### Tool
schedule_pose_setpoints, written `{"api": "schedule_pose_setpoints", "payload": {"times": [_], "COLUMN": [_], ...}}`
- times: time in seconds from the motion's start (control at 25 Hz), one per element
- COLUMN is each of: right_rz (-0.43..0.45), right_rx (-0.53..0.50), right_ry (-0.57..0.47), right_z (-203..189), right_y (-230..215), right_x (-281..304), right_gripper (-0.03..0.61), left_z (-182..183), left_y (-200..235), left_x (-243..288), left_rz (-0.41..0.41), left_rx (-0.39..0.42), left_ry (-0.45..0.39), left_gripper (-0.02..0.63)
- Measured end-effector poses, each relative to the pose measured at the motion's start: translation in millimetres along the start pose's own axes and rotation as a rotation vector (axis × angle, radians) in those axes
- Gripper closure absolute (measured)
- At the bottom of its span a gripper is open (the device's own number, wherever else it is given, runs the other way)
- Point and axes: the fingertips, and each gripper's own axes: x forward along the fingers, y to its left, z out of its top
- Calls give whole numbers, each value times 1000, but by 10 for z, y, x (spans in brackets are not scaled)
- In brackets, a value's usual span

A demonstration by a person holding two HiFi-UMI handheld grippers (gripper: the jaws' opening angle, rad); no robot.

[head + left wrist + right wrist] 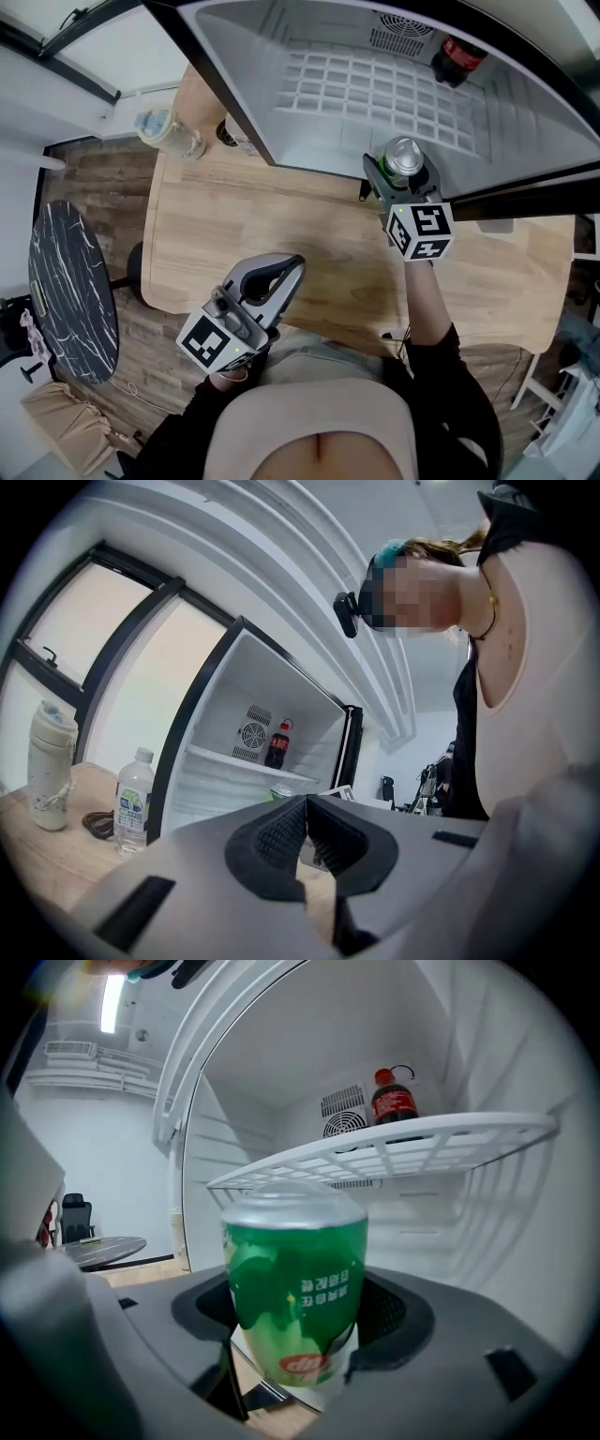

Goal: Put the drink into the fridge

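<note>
Your left claw (289, 264) sits closest, low over the near edge of the table (309, 234). Its jaws are pressed together with nothing between them, and it points level toward the fridge (525, 103).

Your right claw (401, 187) is clamped on the green drink can (295, 1288), with a dark pad against each side of the can's body. The can stands upright, its long axis vertical and its silver lid facing up. It is at the mouth of the open fridge, lower than the white wire shelf (394, 1147). You cannot tell whether its base touches anything.

From the head view you get only the can's lid (405, 157) and the marker cube behind it. The right gripper view alone gives you the green label and the pads' contact. It also shows a cola bottle (394, 1101) standing upright at the back of the wire shelf, beside the round fan grille.

Only the left gripper view clearly shows what stands on the table to the left of the fridge. These are a clear water bottle (134, 799), a pale tumbler (49, 766) and a dark coil of cord (94, 822) between them. It also catches the can as a small green patch under the shelf. A dark round marbled side table (70, 281) appears properly only in the head view, well apart from everything else.
</note>
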Motion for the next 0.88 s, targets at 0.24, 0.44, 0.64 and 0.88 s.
{"api": "schedule_pose_setpoints", "payload": {"times": [0.24, 0.44, 0.64, 0.88], "right_rz": [-7, -11, -8, -19], "right_rx": [-6, 8, 8, 5], "right_ry": [17, 38, 54, 76], "right_z": [-32, -86, -122, -156], "right_y": [-63, -142, -163, -221], "right_x": [121, 202, 266, 327], "right_gripper": [229, 229, 229, 229], "left_z": [-18, -30, -25, 16], "left_y": [24, 26, 54, 62], "left_x": [-33, -59, -90, -110], "left_rz": [10, 14, 24, 28], "left_rx": [4, 8, 20, 33], "left_ry": [7, 20, 24, 17], "left_gripper": [606, 606, 606, 606]}}
